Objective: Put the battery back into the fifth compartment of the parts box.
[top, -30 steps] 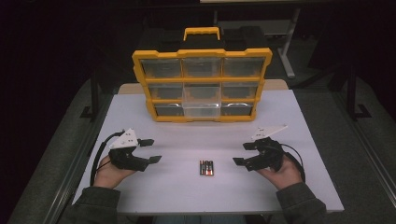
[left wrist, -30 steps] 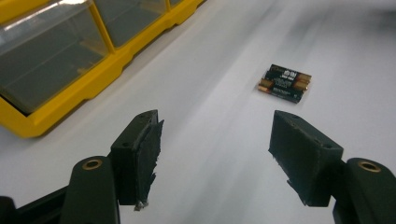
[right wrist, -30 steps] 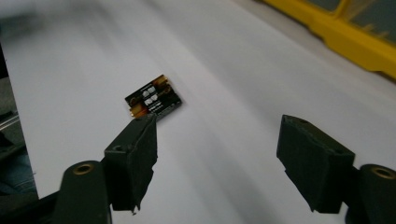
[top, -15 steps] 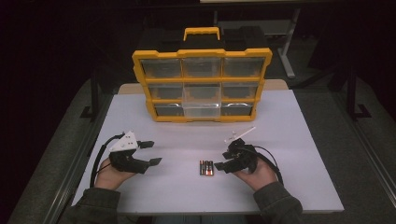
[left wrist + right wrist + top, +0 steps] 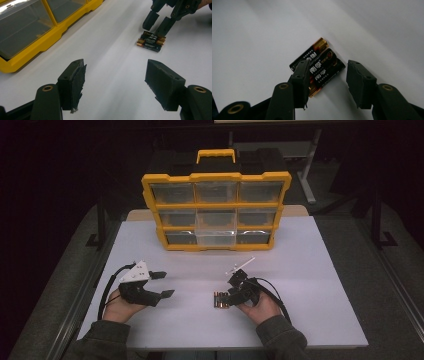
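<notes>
Batteries (image 5: 220, 300), a small pack of black-and-gold cells lying side by side, flat on the white table (image 5: 310, 270) near the person's edge, well apart from the yellow organizer case (image 5: 216, 210) standing upright at the far side. Right gripper (image 5: 228, 298) down at the pack, jaws about half spread and just been closing; in the right gripper view one jaw over the near cell, the other just beside the pack's end, pads seemingly not yet pressing, so no hold so far. Left gripper (image 5: 165, 284) off to the other side of the table, jaws wide apart with nothing between them, pointed across bare tabletop toward the pack. Drawers of the case apparently shut, contents hard to make out through the clear fronts. Judged by the layout: approach to the batteries about complete, grasp only beginning, pack not yet lifted off the table. Left to do, most likely: close on the cells, raise them, carry them toward the case, open a drawer. Early stage of the job, nearly everything ahead.
</notes>
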